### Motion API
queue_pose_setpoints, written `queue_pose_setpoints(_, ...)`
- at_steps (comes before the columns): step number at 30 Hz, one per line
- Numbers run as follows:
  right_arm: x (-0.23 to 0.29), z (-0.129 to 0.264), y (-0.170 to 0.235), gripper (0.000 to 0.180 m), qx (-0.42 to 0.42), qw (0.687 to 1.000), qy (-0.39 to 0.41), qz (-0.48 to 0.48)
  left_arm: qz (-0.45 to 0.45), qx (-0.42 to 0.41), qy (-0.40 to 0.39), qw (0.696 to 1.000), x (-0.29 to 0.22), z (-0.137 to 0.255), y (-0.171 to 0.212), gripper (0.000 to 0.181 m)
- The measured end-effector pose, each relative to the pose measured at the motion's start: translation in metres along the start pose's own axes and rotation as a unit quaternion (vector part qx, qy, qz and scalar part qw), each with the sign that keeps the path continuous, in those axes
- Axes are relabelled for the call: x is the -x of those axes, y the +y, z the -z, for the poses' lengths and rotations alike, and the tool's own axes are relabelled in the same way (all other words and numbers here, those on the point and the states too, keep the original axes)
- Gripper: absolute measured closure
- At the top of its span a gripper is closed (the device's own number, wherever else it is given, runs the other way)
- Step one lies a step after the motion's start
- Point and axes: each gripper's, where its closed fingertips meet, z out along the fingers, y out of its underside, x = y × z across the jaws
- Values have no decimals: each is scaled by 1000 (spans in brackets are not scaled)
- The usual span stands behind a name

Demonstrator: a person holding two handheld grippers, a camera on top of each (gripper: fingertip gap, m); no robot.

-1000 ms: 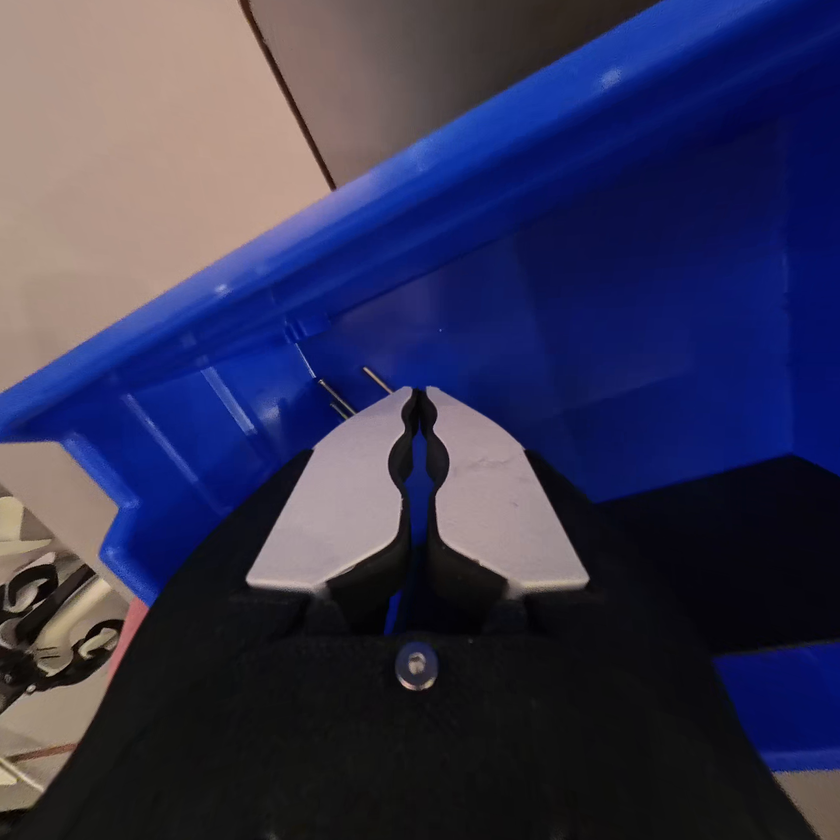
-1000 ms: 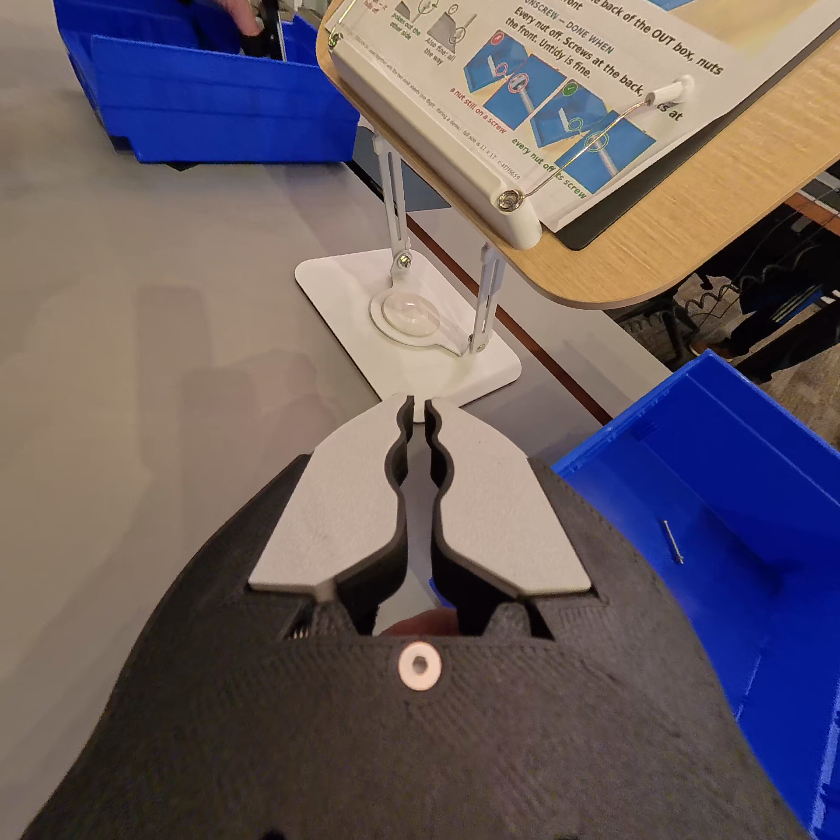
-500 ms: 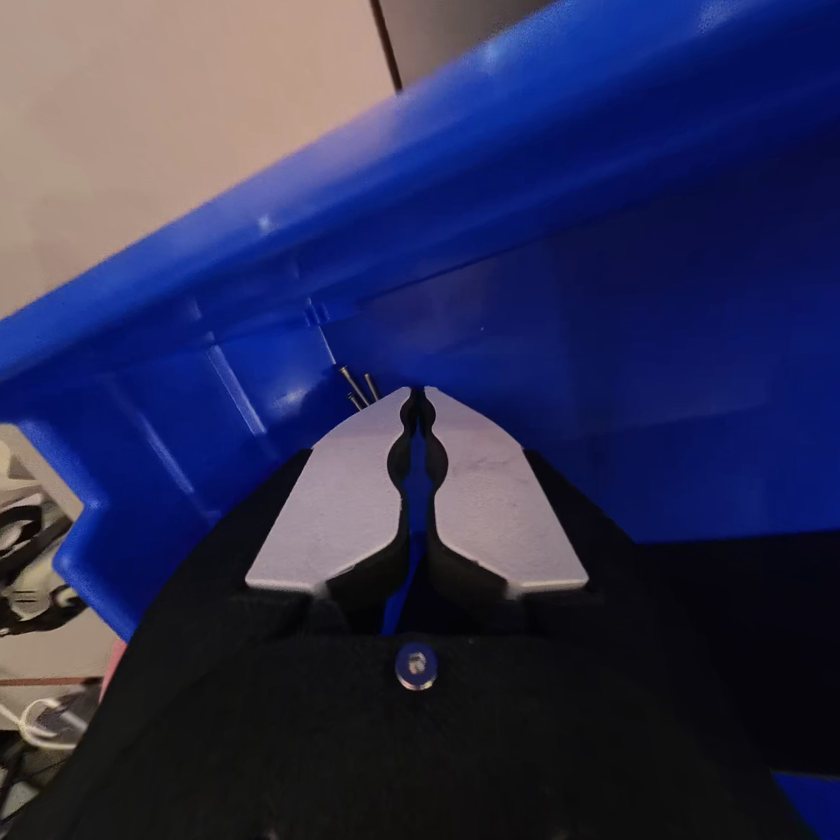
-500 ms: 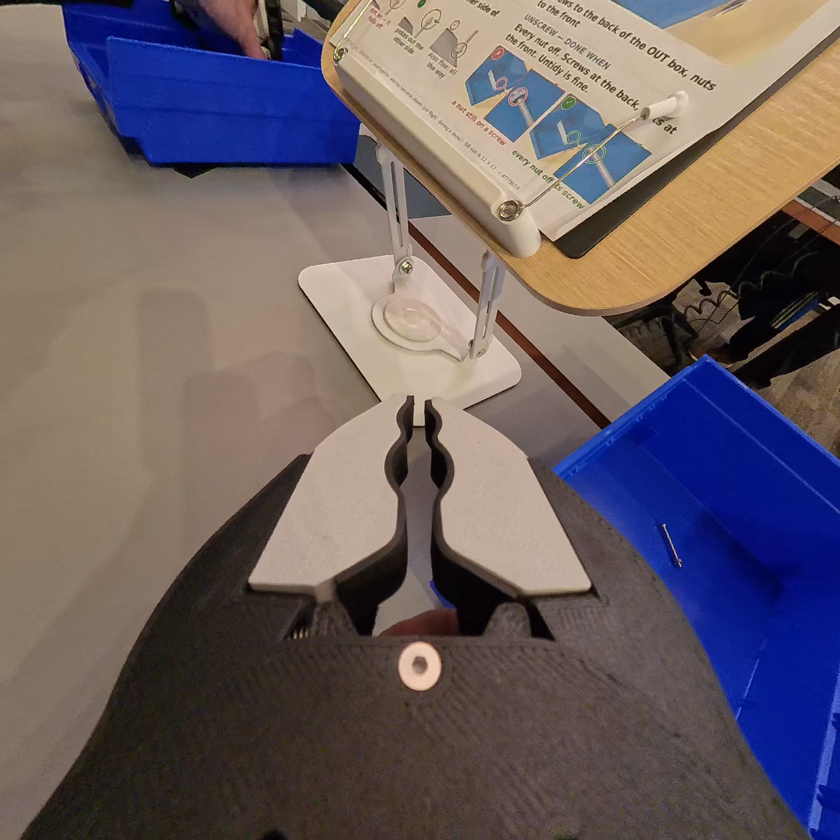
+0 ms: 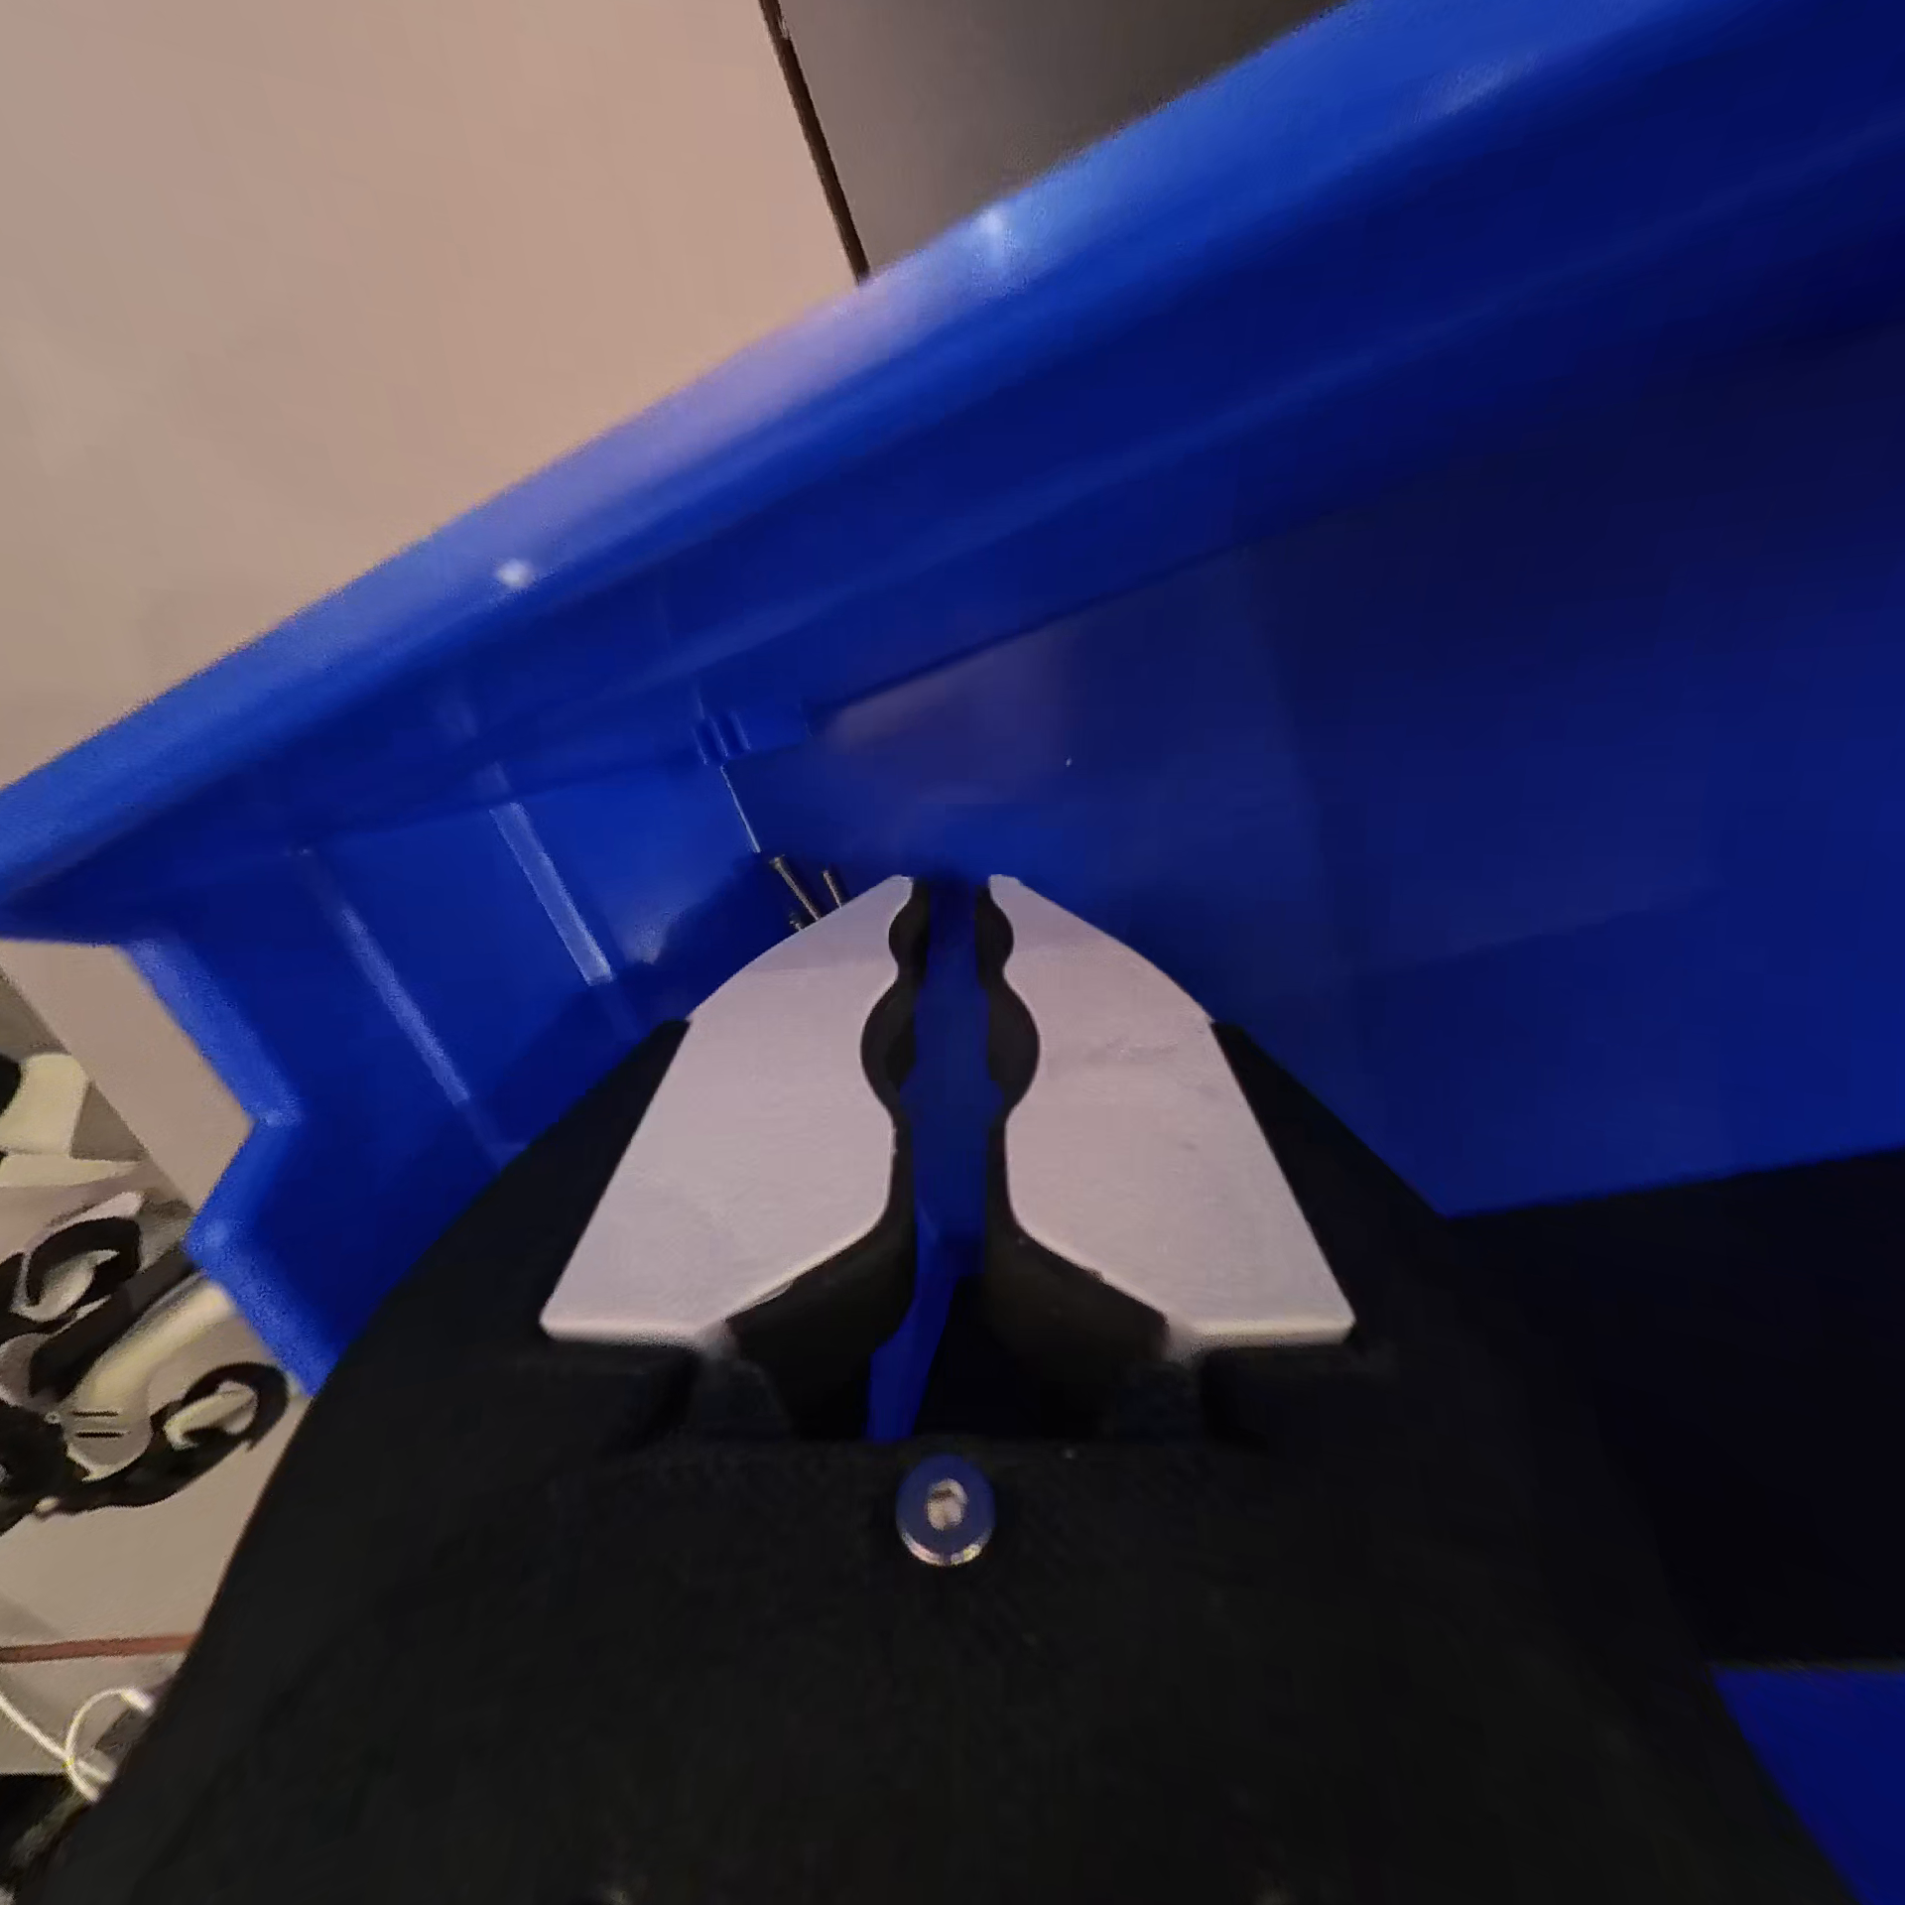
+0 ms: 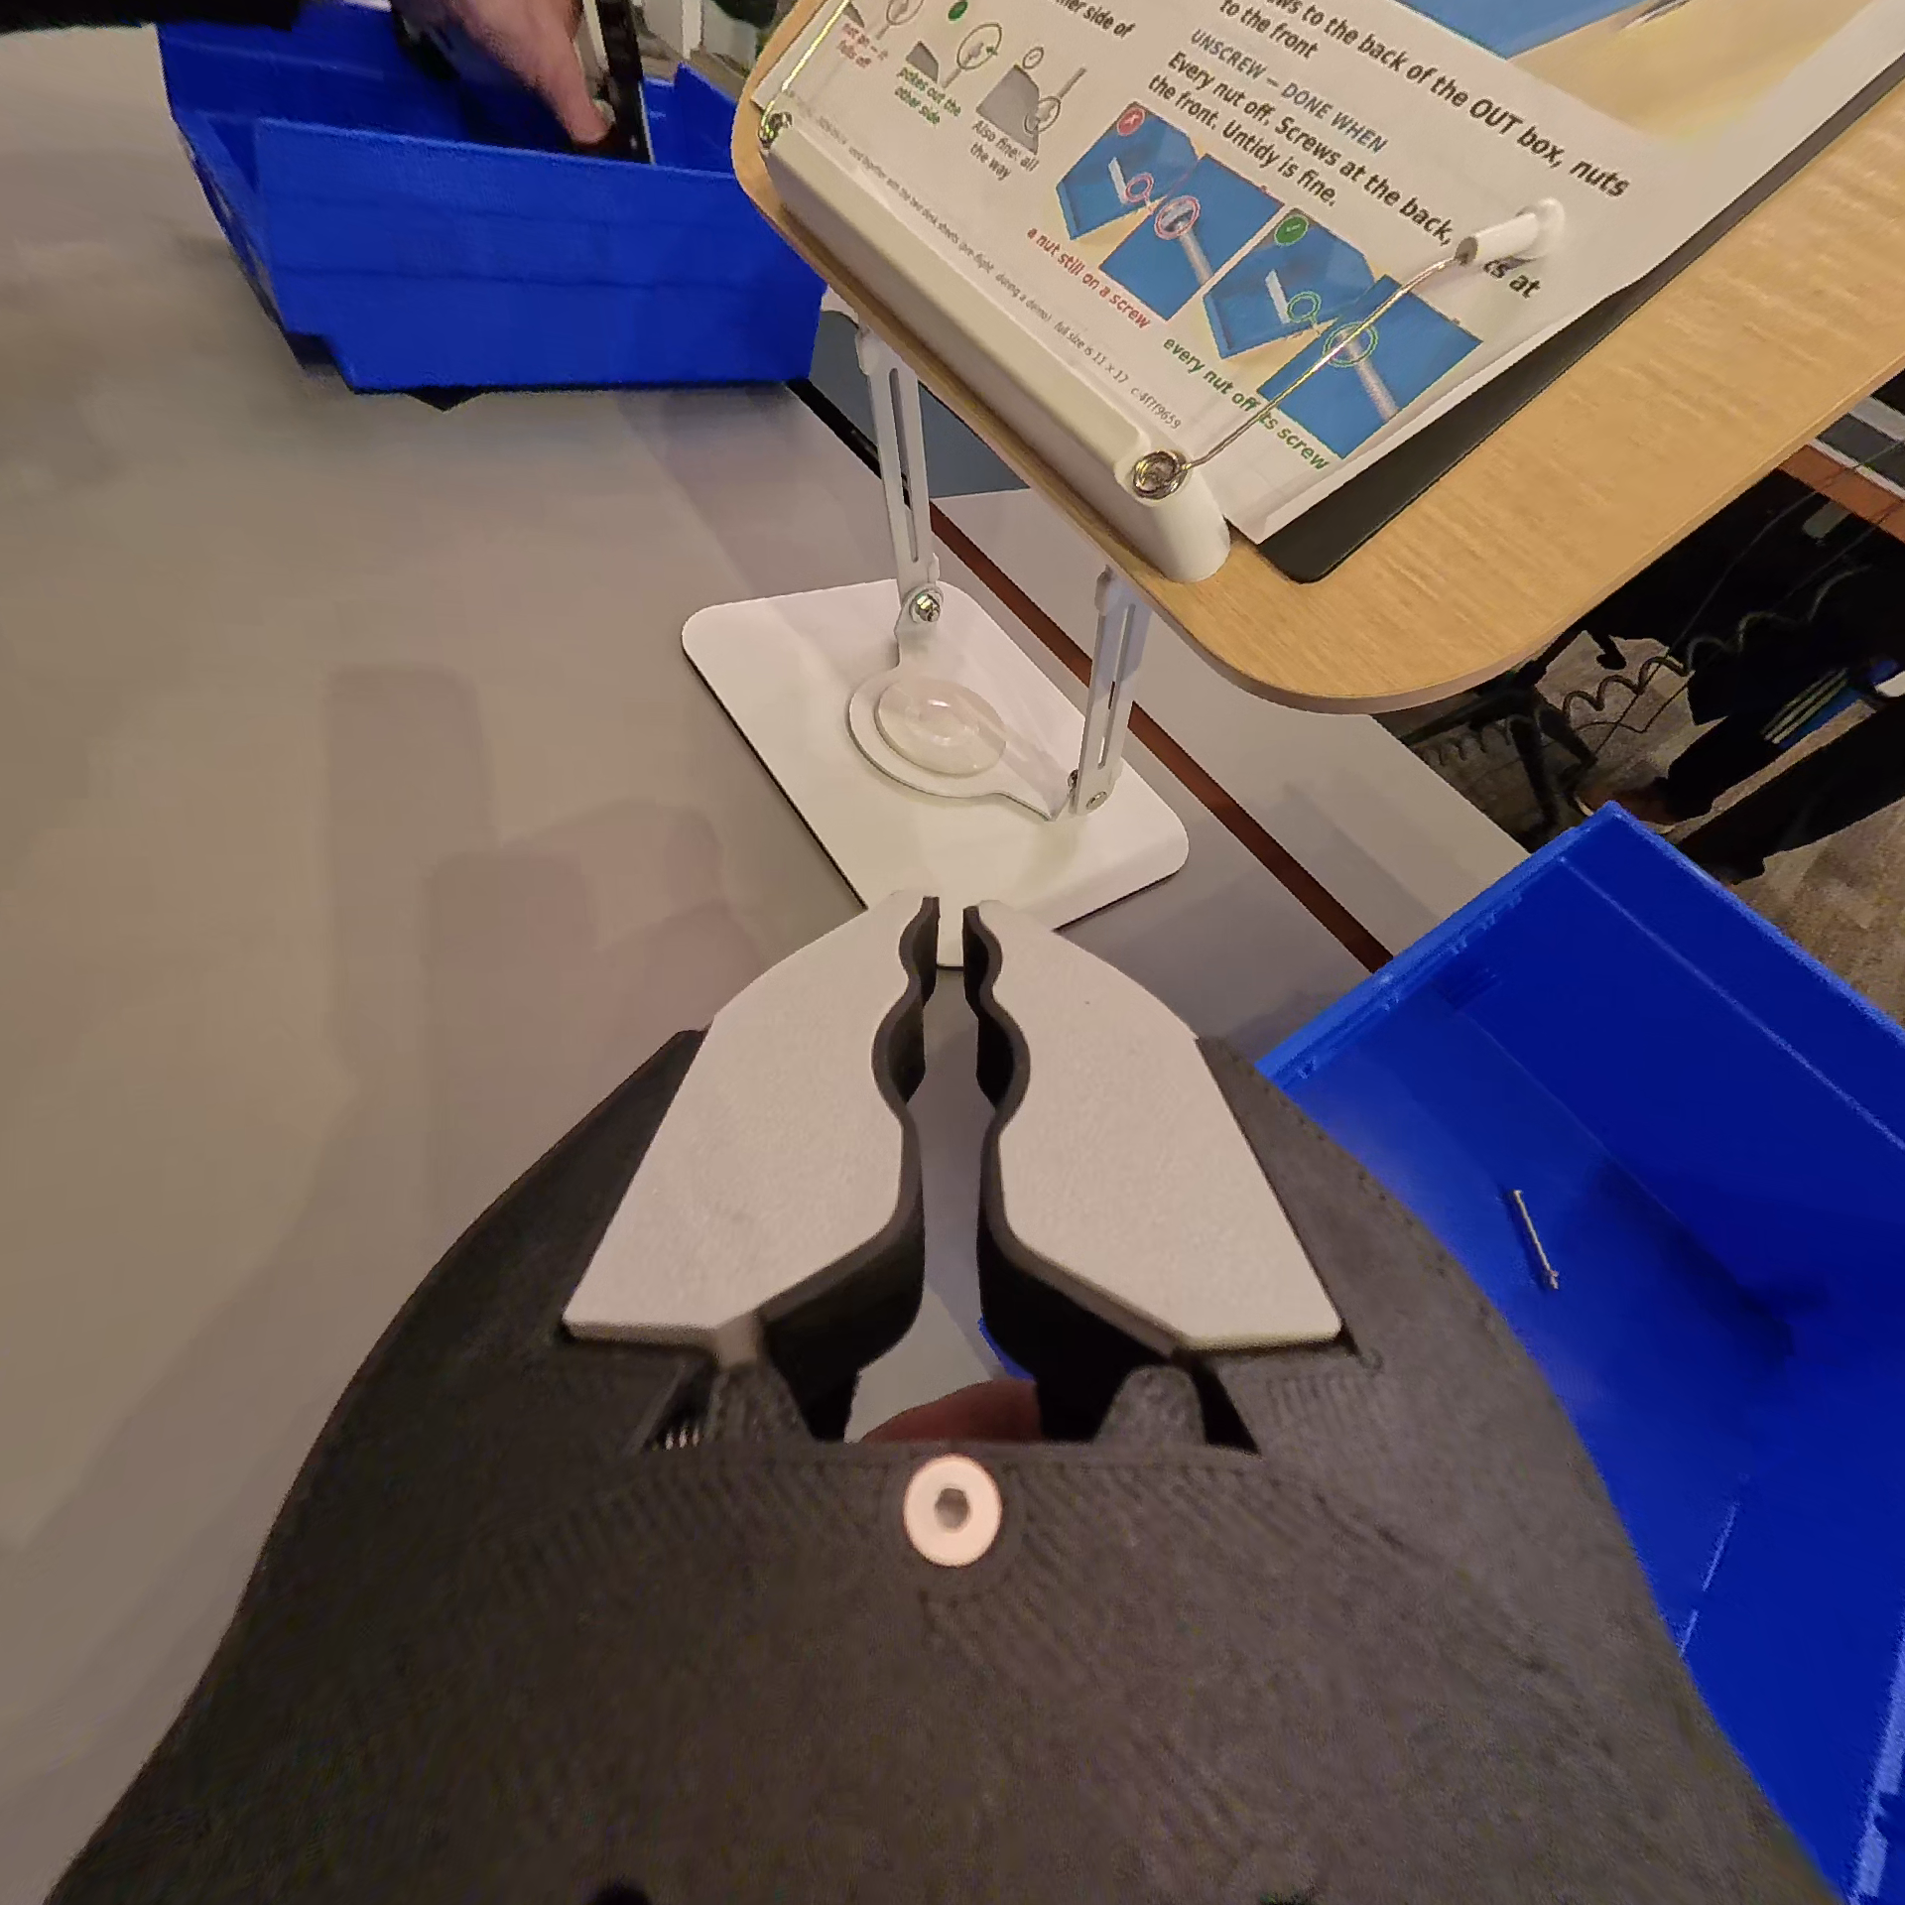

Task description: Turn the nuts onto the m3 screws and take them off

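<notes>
Left gripper: jaws a narrow slit apart, nothing between them, tips down inside a blue plastic bin. Thin steel m3 screws lie in the bin's corner at 11 o'clock, just beside the left fingertip; can't tell if nuts are on them.

Right gripper: same narrow gap, empty, hovering over the grey table. White flat-based document stand at 12 o'clock, carrying a wooden board with a printed instruction sheet. Second blue plastic bin at 3 o'clock, one loose steel screw on its floor. Stacked blue bins at 11 o'clock, a person's hand reaching in
</notes>
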Motion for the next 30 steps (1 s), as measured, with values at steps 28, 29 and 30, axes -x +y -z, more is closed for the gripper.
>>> queue_pose_setpoints(28,0,-1,2,175,3,1000,-1,-1,-49,32,-9,998,-9,-3,-1,169)
queue_pose_setpoints(29,0,-1,1,175,2,1000,-1,-1,-45,29,-7,999,-9,-4,-2,170)
queue_pose_setpoints(30,1,-1,1,175,2,1000,-2,-1,-41,29,-8,999,-8,-4,-2,169)
